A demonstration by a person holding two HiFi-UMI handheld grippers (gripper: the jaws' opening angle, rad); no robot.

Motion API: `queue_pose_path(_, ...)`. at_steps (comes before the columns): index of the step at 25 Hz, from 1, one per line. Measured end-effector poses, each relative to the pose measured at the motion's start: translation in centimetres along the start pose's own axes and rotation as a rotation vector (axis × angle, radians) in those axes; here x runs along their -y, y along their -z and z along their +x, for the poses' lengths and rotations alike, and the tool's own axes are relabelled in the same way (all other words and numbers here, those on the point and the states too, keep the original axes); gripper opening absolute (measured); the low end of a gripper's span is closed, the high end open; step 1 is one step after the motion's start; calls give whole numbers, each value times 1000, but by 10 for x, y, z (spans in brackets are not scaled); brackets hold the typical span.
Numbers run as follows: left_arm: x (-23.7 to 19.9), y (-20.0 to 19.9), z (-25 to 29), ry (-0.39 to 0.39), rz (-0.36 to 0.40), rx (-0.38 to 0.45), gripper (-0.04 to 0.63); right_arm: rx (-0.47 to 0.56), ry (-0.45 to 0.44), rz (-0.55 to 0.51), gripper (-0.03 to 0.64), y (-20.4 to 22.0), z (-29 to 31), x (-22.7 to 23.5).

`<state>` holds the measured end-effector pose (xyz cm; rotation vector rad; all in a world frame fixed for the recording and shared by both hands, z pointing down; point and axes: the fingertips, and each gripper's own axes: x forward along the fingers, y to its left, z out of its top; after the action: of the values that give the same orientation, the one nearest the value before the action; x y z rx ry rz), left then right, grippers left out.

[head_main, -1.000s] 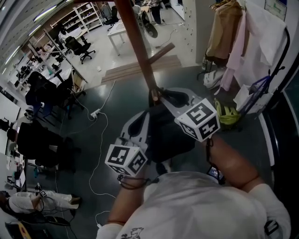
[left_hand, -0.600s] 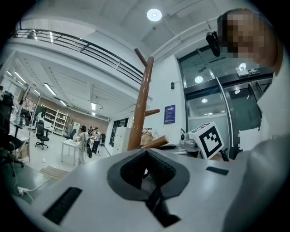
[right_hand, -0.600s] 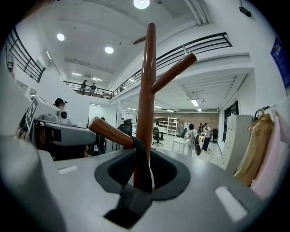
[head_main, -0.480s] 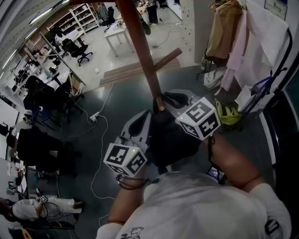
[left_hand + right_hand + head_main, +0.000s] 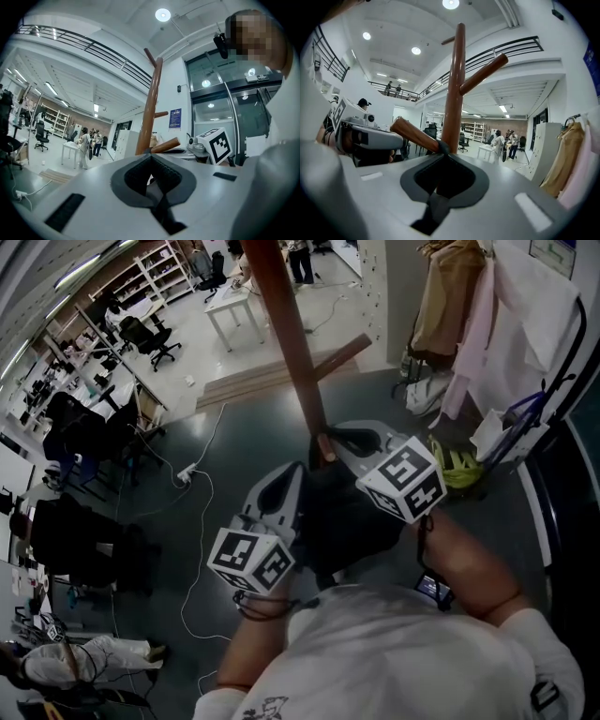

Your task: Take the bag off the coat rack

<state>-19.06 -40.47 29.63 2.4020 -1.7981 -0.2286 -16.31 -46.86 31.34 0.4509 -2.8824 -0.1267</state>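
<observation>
**A:** Gripper status?

**B:** Left gripper: jaws clenched, pads meeting. I can't tell if any fabric is pinched between them. In the head view its tip sits against the left edge of the bag.

**A:** Right one?

**B:** Right gripper: also clenched. Its tips are at the dark strap, where the strap loops over the lower peg next to the pole. The strap runs down into the pads, so I read it as grasping the strap.

**A:** Where's the bag?

**B:** On the coat rack, not off yet. It's black and hangs low on the brown pole. It sits between the two grippers, close in front of the person's chest. The loop is seated where the peg meets the pole.

**A:** Rack itself?

**B:** Upright. An upper peg angles up and to the right, with nothing on it.

**A:** Surroundings?

**B:** Dark floor below. Clothes hang at the right of the head view, well apart from the rack. The right gripper's marker cube shows in the left gripper view, just beside the peg.
</observation>
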Motion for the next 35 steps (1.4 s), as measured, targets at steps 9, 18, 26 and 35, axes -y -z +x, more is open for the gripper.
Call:
queue_pose_path(9, 7, -9, -26, -4, -9, 33, 0, 66, 25, -2, 23, -22, -26, -13)
queue_pose_path(18, 41, -23, -60, -21, 9, 64, 0, 153, 6, 10, 23, -44, -71, -43)
queue_pose_path(26, 68, -1, -90, -62, 5, 71, 0, 171, -43, 114, 23, -9, -99, -73)
queue_pose_path(35, 71, 19, -138, -106, -10, 68, 0, 147, -75, 163, 23, 31, -109, -127)
